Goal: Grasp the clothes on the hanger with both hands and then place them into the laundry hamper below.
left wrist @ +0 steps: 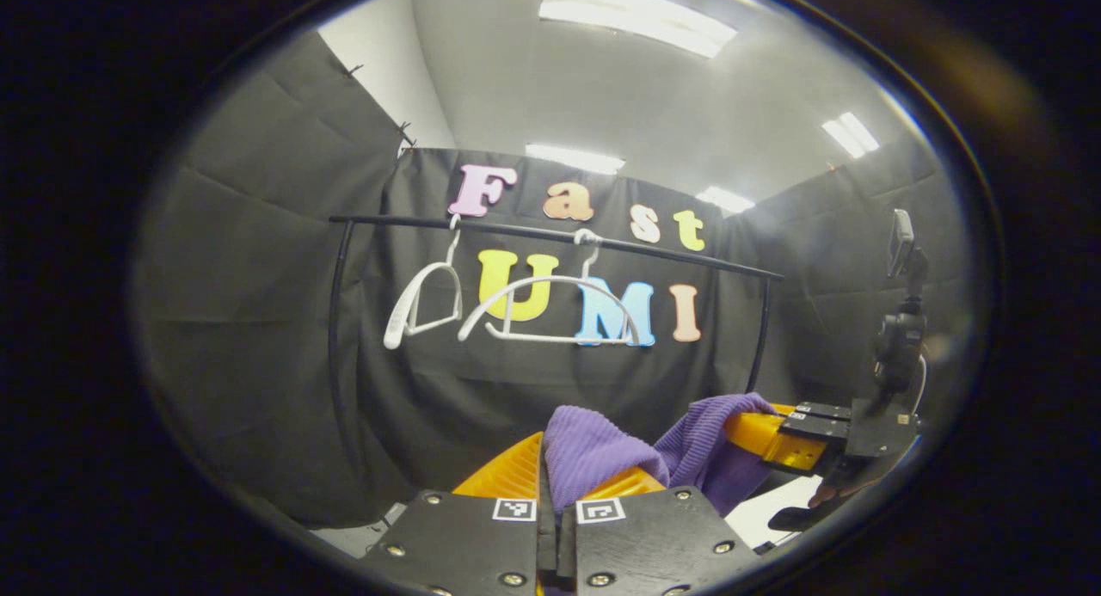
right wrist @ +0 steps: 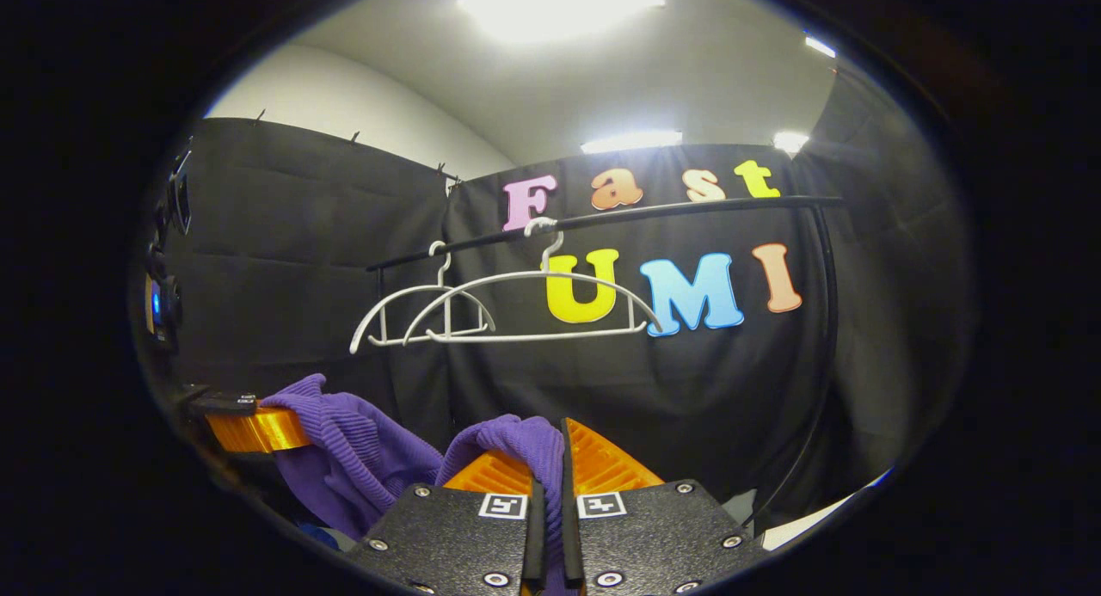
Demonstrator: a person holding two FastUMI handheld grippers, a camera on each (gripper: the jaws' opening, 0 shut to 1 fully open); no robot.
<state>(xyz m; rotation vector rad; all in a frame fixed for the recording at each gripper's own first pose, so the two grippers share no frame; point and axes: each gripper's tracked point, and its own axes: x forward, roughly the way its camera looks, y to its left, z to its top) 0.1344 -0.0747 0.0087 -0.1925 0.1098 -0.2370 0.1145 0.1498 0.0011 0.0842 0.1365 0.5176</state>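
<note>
Black cloth walls (left wrist: 258,304) enclose the booth on the left, far and right sides. Above the cloth, a white wall (right wrist: 344,106) meets a grey ceiling (left wrist: 602,97). Rectangular ceiling light panels (left wrist: 636,15) are lit. A black rail (right wrist: 619,218) spans the far wall.

A black rail (left wrist: 550,233) spans the booth under bright ceiling lights (left wrist: 636,15), before a white wall (right wrist: 344,89).
</note>
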